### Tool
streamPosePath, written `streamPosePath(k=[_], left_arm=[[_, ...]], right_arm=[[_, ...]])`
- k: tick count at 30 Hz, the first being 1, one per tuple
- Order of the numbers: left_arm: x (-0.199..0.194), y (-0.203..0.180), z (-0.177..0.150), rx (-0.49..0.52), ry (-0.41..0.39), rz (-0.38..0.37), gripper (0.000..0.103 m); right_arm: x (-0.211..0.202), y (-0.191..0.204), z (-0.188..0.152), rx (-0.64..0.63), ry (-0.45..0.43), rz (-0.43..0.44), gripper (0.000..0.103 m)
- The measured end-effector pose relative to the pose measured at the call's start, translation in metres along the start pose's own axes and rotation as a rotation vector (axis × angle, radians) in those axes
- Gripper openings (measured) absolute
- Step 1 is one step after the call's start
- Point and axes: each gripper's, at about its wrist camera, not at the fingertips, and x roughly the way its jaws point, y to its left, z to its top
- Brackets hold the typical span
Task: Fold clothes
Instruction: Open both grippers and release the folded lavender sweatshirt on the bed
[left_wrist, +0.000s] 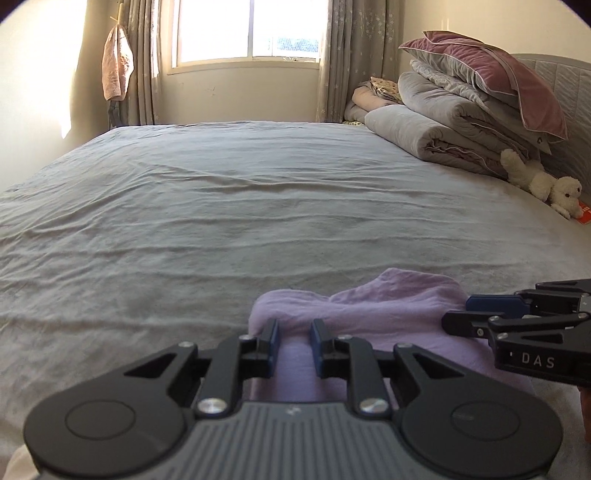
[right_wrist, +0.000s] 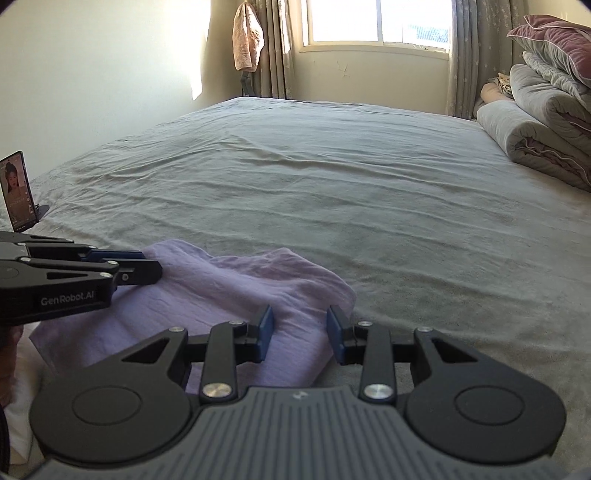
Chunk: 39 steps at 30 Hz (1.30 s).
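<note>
Two grippers are hovering over one lilac garment (right_wrist: 236, 295), so I'm using that garment as my landmark and going big to small. Biggest thing is the bed (left_wrist: 258, 206), with its grey sheet stretching away beyond the garment toward the window; the garment is lying bunched in soft layers at the bed's near edge. Beyond it and off to the right, the folded bedding stack (left_wrist: 461, 122) is sitting by the headboard.

The right gripper (right_wrist: 300, 332) is hanging over the garment's right end, fingers spread, with the cloth's right edge passing between them. The left gripper (left_wrist: 293, 345) is over the left part, fingers parted more narrowly, lilac cloth showing in the gap; I can't tell whether either is touching fabric. The garment's long axis seems to be running side to side, across both sets of fingers, so each gripper is nearest its own end.

Only the right wrist view is showing the phone (right_wrist: 16, 192) propped left of the garment; only the left one is showing the plush toy (left_wrist: 543, 182) below the bedding.

Whether it's half folded or just crumpled, I can't say.
</note>
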Motion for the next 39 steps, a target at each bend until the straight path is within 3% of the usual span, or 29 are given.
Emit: streamPosePath(k=[5,11,18,39], left_arm=[[-0.013,0.008,0.004,-0.036,-0.023,0.0,0.021],[-0.032,0.011,0.004,-0.054,-0.032,-0.077,0.021],[-0.032,0.003,-0.01,0.026,0.055,-0.074,0.021],[-0.058,0.022,-0.016,-0.031,0.174,-0.088,0.021]], right_arm=[[-0.014,-0.001,0.004,0.01,-0.023,-0.001,0.037],[-0.036,0.014,0.004,-0.048,-0.044,0.059,0.037],[-0.035,0.032,-0.011,-0.124,0.009,0.09,0.037],[-0.074,0.031,-0.042,-0.25,0.06,0.118,0.037]])
